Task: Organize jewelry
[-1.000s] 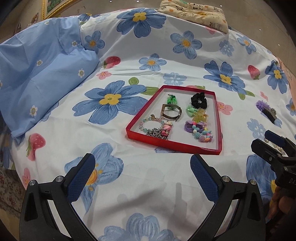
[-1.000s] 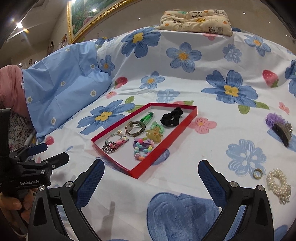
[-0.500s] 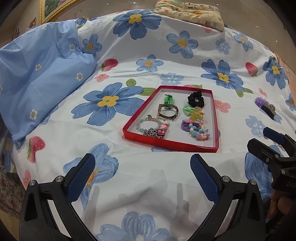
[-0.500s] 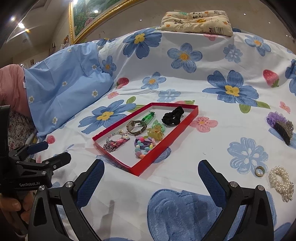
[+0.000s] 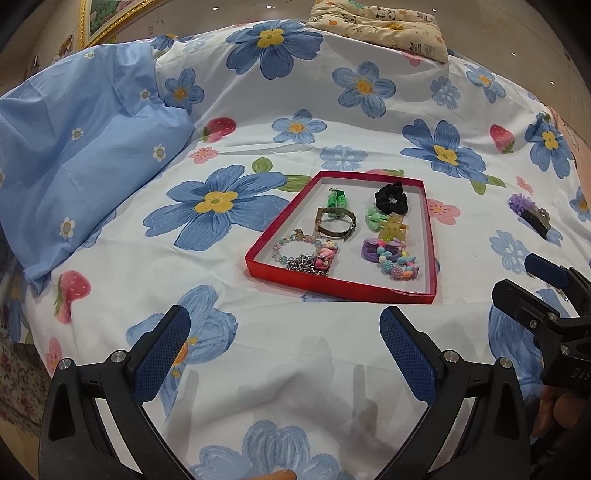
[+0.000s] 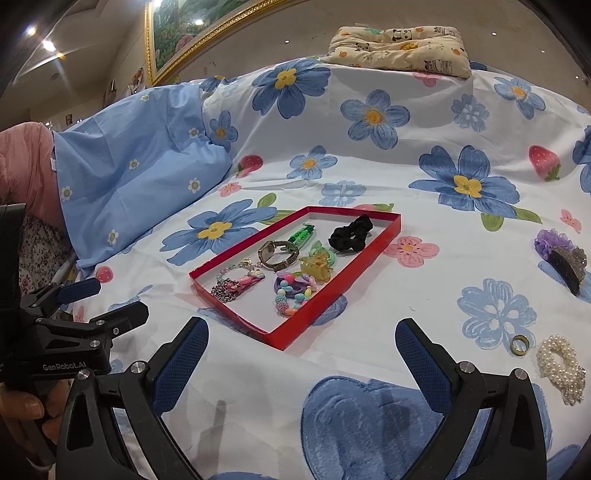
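A shallow red tray lies on the flowered bedsheet and holds several pieces: a black scrunchie, a gold bangle, bead bracelets and clips. Outside the tray, to the right, lie a pearl bracelet, a gold ring and a purple flower hair clip. My left gripper is open and empty, near side of the tray. My right gripper is open and empty, in front of the tray's near corner. Each gripper shows in the other's view.
A light blue pillow lies at the left. A folded panda-print cloth lies at the far edge of the bed. A framed painting hangs on the wall behind.
Both grippers have drawn back slightly from the tray, so it looks a little smaller. Both stay open and empty; no jewelry has moved.
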A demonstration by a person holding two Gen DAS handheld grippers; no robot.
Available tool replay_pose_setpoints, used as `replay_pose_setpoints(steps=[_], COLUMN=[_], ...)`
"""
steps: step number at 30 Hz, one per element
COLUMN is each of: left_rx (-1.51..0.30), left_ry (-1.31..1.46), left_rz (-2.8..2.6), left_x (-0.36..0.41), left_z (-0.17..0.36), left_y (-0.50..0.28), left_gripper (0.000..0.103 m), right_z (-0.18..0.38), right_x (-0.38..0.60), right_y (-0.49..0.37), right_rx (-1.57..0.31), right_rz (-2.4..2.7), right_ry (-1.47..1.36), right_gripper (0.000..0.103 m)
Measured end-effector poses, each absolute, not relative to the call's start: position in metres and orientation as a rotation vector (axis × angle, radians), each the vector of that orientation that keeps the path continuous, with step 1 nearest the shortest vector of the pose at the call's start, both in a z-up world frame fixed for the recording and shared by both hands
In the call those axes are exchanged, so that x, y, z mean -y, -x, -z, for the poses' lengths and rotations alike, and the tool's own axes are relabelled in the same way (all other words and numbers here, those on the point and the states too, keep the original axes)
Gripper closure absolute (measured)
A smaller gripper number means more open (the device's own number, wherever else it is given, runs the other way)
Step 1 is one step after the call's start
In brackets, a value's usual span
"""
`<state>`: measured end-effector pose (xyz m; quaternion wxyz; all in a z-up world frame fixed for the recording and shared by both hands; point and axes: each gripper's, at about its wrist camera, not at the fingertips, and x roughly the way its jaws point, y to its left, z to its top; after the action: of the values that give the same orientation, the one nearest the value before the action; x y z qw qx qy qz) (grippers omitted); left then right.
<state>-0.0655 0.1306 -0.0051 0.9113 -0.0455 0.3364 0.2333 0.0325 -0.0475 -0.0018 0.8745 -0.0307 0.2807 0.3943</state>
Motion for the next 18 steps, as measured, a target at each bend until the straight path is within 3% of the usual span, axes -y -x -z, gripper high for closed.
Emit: replay_pose_setpoints(steps=[18], left_rx=[-0.701], left_ry=[0.093], left_rz=[-0.484], left_x=[-0.129], left_z=[0.0066], left_y=[0.0647], left_gripper=[0.0], right_z=[0.0025], right_x=[0.0472], right_y=[-0.0321], right_rx=[-0.585], right_rz=[-0.825], right_ry=[0.065], right_gripper=[0.001])
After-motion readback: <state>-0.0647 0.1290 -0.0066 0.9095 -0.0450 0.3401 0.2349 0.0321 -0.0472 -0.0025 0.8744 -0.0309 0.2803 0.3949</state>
